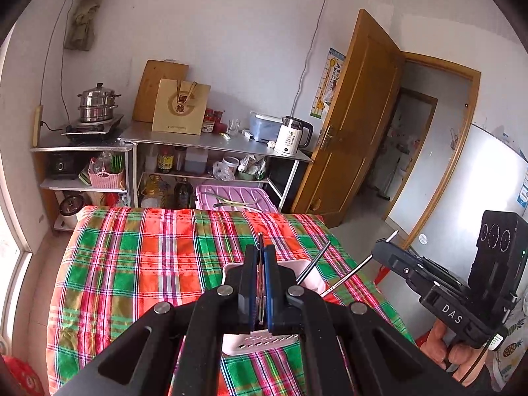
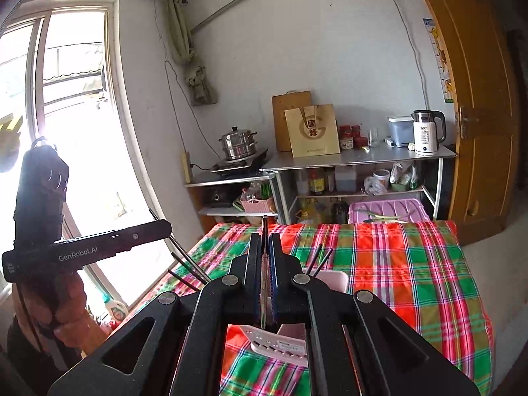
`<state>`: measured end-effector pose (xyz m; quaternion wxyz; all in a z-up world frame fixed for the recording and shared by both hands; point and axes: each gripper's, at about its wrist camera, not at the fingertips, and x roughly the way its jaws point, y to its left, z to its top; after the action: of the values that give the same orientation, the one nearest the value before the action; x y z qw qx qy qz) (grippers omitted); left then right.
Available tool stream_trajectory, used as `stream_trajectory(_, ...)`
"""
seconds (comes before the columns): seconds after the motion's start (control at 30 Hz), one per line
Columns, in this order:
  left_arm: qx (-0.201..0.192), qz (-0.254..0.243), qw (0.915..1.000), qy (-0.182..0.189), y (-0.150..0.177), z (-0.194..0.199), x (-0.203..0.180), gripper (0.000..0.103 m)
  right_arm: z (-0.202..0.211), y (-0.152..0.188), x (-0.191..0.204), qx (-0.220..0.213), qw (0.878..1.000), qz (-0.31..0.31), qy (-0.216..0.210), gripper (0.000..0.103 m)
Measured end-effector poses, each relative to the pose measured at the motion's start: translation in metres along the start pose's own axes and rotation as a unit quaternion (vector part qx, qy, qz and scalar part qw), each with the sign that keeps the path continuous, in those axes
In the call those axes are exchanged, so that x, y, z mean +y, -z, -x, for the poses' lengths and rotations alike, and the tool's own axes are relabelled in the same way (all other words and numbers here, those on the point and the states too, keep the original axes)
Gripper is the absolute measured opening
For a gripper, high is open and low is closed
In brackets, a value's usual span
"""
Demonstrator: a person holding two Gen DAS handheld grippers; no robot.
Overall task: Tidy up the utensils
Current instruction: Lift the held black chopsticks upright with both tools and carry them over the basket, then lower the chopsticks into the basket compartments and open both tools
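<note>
Plaid woven tablecloth, perforated plastic holder

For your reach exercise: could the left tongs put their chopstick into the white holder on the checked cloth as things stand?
Probably yes. The left tongs, shut on a chopstick, hang right above the white holder, with only two chopsticks standing in it.

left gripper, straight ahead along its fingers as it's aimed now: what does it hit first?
Probably the plaid tablecloth. The left gripper, shut on a thin metal utensil, points slightly downward over the white holder, with bare cloth beyond its tip. Fisheye depth is unclear, so it might instead clear the far edge toward the purple lid.
</note>
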<state>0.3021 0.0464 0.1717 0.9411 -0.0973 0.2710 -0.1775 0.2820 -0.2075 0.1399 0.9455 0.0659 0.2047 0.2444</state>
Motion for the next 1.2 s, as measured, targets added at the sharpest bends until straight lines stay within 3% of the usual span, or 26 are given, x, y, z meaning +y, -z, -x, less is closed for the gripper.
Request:
stream_trajectory(0.37,0.028,0.017,0.9995,0.005,0.022,-0.043,0.022,0.004,-0.04,0.027,-0.015,0.037,0.999,-0.023,0.005,0.004)
stream_trajectory(0.77,0.074,0.0,0.9971,-0.018,0.046,-0.082,0.022,0.004,-0.068,0.057,-0.025,0.08,0.996,-0.031,0.007,0.004)
stream_trajectory(1.03,0.078,-0.003,0.9966,-0.027,0.053,-0.082,0.023,0.004,-0.067,0.063,-0.024,0.094,0.995,-0.032,0.003,0.005)
stream_trajectory(1.1,0.073,0.0,0.9969,-0.028,0.053,-0.076,0.023,0.006,-0.062,0.061,-0.024,0.091,0.995,-0.03,0.007,0.013)
stream_trajectory(1.2,0.062,0.006,0.9978,-0.025,0.051,-0.064,0.024,0.008,-0.051,0.057,-0.023,0.081,0.996,-0.027,0.005,0.014)
